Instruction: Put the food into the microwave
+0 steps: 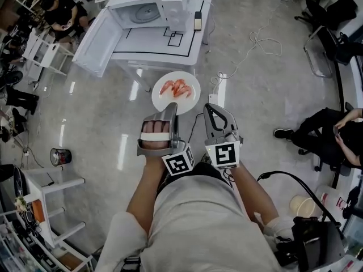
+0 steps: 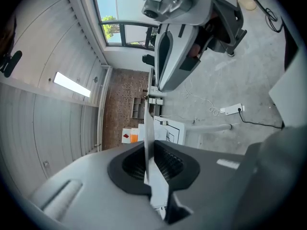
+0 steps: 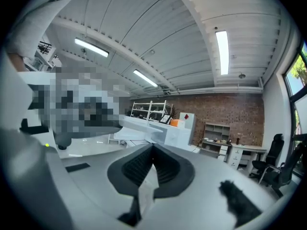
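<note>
A white plate (image 1: 190,98) carrying red shrimp (image 1: 175,86) is held out over the floor. My left gripper (image 1: 170,111) is shut on its near rim. In the left gripper view the plate (image 2: 147,123) shows edge-on, clamped between the dark pads. The white microwave (image 1: 142,9) stands on a white table (image 1: 190,41) ahead, its door (image 1: 99,35) swung wide open to the left. My right gripper (image 1: 211,110) hovers just right of the plate, shut and holding nothing. In its own view the right gripper (image 3: 152,169) has its pads together, and the microwave (image 3: 178,127) is far ahead.
A power strip (image 1: 219,87) and its cable lie on the floor near the table. A person sits at the right (image 1: 326,135) and another at the upper left (image 1: 62,13). A can (image 1: 60,156) and a white rack (image 1: 54,203) stand at the left.
</note>
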Action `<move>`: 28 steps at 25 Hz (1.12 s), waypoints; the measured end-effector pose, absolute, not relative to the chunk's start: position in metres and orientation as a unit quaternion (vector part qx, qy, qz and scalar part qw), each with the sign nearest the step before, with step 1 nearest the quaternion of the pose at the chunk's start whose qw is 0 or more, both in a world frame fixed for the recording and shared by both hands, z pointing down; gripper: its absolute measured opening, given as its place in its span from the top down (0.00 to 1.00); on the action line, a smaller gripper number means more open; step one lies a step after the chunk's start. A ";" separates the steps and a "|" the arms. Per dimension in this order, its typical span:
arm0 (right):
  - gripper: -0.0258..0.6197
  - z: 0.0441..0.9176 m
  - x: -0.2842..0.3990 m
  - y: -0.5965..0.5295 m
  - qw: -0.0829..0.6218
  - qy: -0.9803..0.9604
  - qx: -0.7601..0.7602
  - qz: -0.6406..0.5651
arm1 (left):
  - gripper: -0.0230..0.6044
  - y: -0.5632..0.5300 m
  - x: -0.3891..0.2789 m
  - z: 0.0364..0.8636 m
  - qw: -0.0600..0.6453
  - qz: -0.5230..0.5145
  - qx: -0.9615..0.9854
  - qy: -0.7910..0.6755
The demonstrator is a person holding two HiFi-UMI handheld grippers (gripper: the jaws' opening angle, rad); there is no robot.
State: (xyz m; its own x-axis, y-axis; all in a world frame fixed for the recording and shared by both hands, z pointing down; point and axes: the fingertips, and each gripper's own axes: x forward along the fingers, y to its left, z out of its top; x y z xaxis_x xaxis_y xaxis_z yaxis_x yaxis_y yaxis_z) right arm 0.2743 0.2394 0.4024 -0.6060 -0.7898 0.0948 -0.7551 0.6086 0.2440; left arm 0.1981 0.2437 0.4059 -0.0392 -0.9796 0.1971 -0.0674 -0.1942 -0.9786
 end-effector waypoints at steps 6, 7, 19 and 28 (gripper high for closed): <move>0.94 0.404 0.273 0.239 0.113 -0.894 0.420 -0.107 | 0.91 0.239 0.200 0.403 0.428 -0.547 -0.540 0.475; 0.94 0.405 0.273 0.238 0.112 -0.895 0.418 -0.108 | 0.91 0.238 0.200 0.403 0.428 -0.548 -0.539 0.475; 0.94 0.412 0.262 0.200 0.141 -0.892 0.416 -0.107 | 0.91 0.201 0.184 0.412 0.425 -0.545 -0.549 0.470; 0.94 0.424 0.212 0.141 0.160 -0.886 0.422 -0.101 | 0.91 0.133 0.133 0.414 0.436 -0.534 -0.558 0.463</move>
State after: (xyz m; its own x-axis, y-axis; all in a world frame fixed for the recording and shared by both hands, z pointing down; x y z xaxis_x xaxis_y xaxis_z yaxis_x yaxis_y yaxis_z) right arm 0.2122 0.1407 0.4239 -0.5923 -0.7810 0.1980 -0.7162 0.6229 0.3147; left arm 0.1334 0.1334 0.4139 0.0022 -0.9815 0.1913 -0.0507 -0.1912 -0.9802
